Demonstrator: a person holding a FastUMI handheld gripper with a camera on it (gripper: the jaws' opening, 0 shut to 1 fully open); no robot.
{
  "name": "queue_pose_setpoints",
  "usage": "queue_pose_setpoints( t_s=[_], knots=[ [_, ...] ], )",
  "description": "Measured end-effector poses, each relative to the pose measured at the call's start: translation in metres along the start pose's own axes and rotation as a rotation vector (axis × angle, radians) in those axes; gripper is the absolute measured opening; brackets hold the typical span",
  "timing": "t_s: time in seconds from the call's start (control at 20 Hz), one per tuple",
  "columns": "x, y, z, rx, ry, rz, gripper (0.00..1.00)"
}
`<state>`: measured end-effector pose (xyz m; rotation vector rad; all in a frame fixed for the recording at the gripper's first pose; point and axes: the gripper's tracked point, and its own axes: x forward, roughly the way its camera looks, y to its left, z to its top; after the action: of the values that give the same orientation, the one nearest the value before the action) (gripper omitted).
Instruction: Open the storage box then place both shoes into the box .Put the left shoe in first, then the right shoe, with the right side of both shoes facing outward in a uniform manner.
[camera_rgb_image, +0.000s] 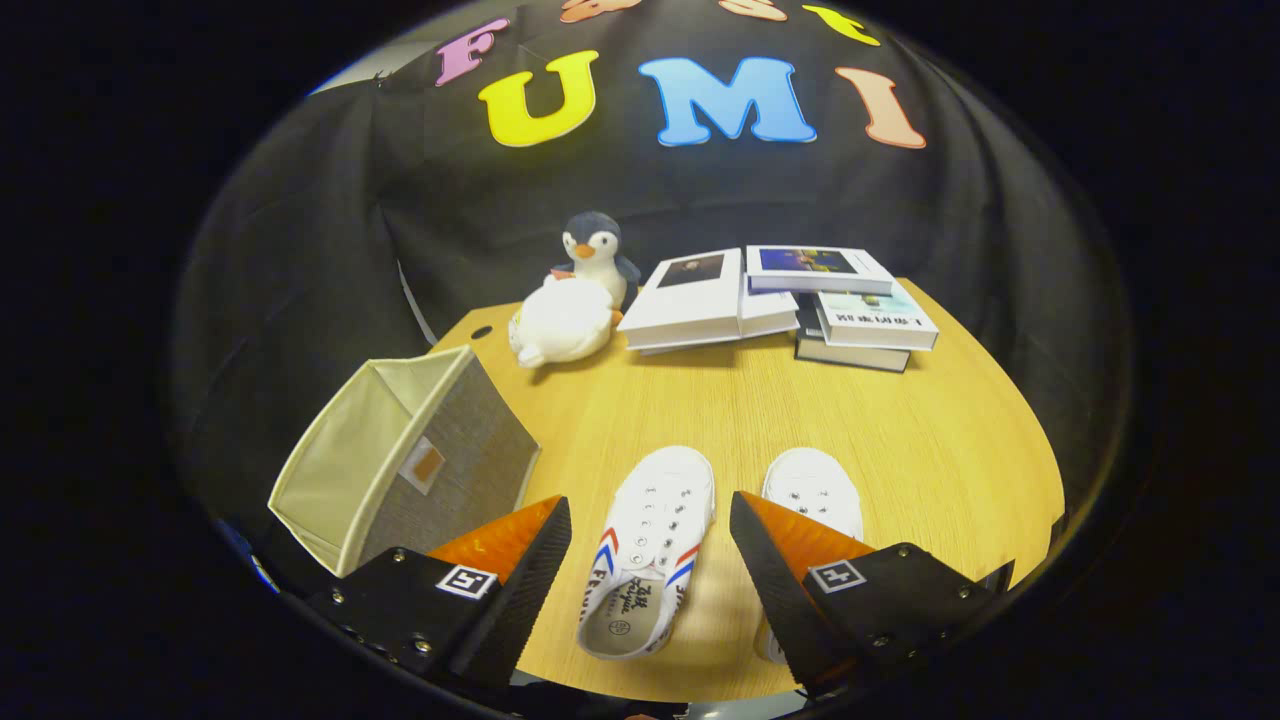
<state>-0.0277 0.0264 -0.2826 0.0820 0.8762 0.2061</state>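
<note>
Here, claw (650, 520) spread wide above left shoe (648, 548), storage box (400, 455) beside.

Unreadable print on shoe (645, 545) insole and book (872, 318) cover.

Wooden table (930, 440) bears stacked books (790, 295); penguin plush (595, 250); white plush (560, 322).

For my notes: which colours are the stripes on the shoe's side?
Red and blue, on the white shoe; gripper view, between the open gripper fingers.
</note>
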Motion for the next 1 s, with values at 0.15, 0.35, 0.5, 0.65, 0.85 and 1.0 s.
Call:
queue_pose_setpoints(
  t_s=[0.15, 0.35, 0.5, 0.65, 0.85, 1.0],
  knots=[
    [0.017, -0.012, -0.025, 0.017, 0.083, -0.010, 0.98],
    [0.038, -0.021, -0.048, 0.034, 0.157, -0.019, 0.98],
    [0.052, -0.019, -0.059, 0.045, 0.204, -0.005, 0.98],
    [0.062, -0.015, -0.068, 0.076, 0.249, 0.024, 0.83],
    [0.067, -0.006, -0.071, 0.167, 0.286, 0.084, 0.45],
    [0.063, -0.018, -0.068, 0.280, 0.294, 0.048, 0.19]
  ],
)
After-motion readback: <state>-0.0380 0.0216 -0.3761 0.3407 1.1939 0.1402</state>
